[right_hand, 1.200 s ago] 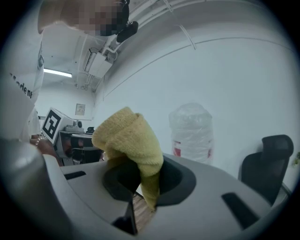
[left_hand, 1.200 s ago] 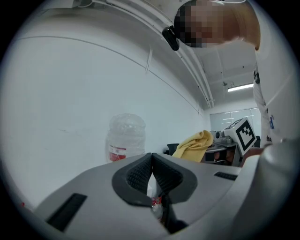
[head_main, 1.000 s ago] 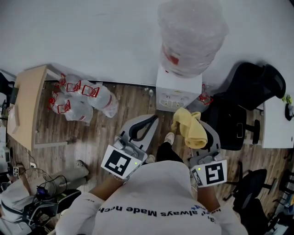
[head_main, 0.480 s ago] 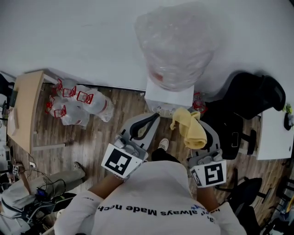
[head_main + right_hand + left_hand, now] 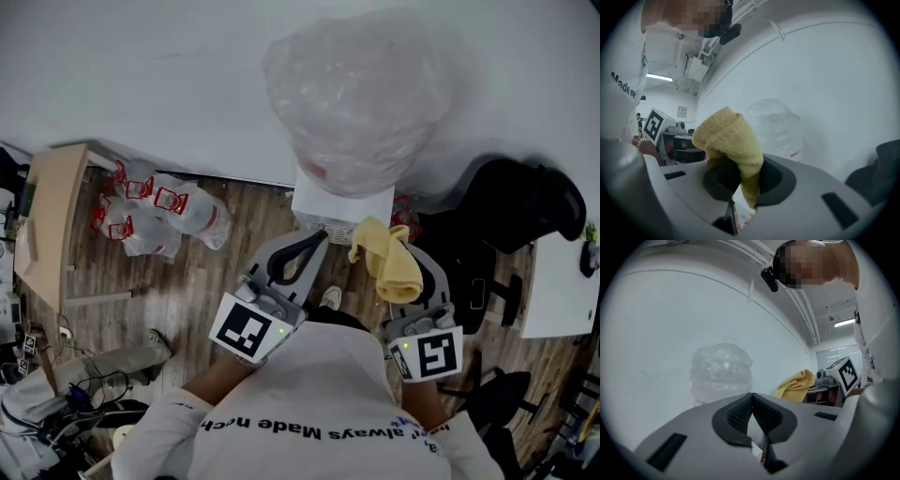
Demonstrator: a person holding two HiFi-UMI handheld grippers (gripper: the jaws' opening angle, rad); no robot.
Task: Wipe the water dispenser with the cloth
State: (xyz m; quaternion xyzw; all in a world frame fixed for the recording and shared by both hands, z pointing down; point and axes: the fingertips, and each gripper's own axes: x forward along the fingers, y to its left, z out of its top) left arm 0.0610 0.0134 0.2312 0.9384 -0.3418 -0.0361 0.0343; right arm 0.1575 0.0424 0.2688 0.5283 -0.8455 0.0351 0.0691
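Yellow terry cloth (image 5: 729,138) sits clamped in our right gripper (image 5: 749,180). Its two jaws are closed on a fold, with the bulk bunched above and to the left of them and a short tail hanging below. Our left gripper (image 5: 752,408) carries nothing, and its ribbed jaws are pressed together tip to tip.

What has changed over the last second is our distance to the water dispenser (image 5: 342,199). In the head view its white cabinet has slid down toward both pairs of jaws. The plastic-wrapped bottle (image 5: 356,94) on top has swelled to fill the space above them. The grip on the cloth and the pose of both grippers look the same throughout, so we read this as walking up to the unit, not reaching for it.

The cabinet's near edge now lies just ahead of the right jaws, and from above the cloth's front edge overlaps it. We cannot tell from that view whether they touch. Both gripper views show the bottle standing ahead of the jaws with open wall around it, which suggests we are still short of contact.

We judge the approach nearly finished and no wiping begun. The next move calls for pushing the bunched cloth forward onto a dispenser surface, most readily the cabinet top or front just beyond the right jaws.
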